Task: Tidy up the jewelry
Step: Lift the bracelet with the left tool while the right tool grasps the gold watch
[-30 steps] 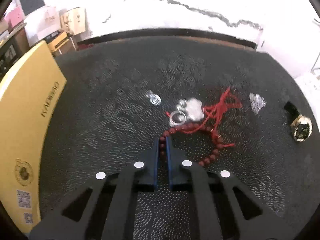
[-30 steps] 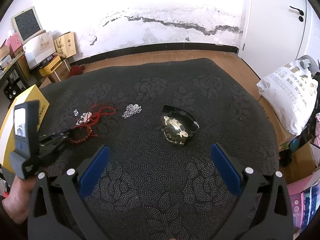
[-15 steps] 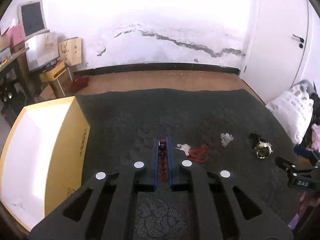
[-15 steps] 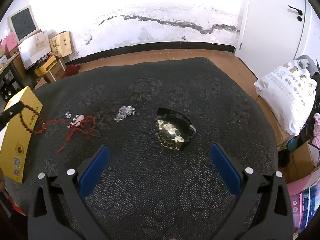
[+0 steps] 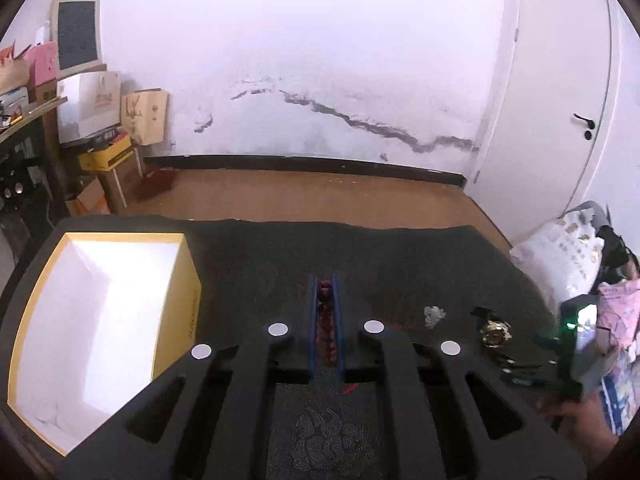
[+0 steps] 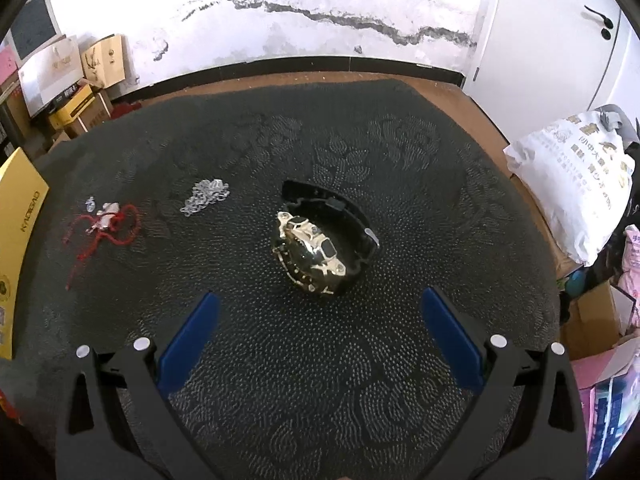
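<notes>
Left wrist view, left to right. An open yellow box (image 5: 100,332) with a white interior sits at 9 o'clock on the dark patterned mat (image 5: 400,264). The left gripper (image 5: 325,280) occupies the centre of the view, raised above the mat, with its blue fingers (image 5: 312,320) clenched on a string of dark red beads (image 5: 325,328). The beads stand in a column in the narrow gap between the fingers, and their lower end hangs free. At 3 o'clock from the gripper lies a small silver chain (image 5: 434,315) on the mat. Just beyond it, further toward 3 o'clock, lies a gold watch (image 5: 496,332) with a black strap.

Right wrist view, left to right. The side of the yellow box (image 6: 18,240) appears at 9 o'clock. A red cord (image 6: 104,236) with a silver charm (image 6: 105,219) lies at 10 o'clock on the mat (image 6: 400,184), near the box. The silver chain (image 6: 206,199) lies at 11 o'clock, apart from the cord. The gold watch (image 6: 310,258) rests near the centre, its strap curving behind it at 12 o'clock. The right gripper (image 6: 324,312) hovers at 6 o'clock, released, with its blue fingers (image 6: 188,344) spread wide and holding nothing. The watch lies ahead of the gap between the fingers and touches neither.
</notes>
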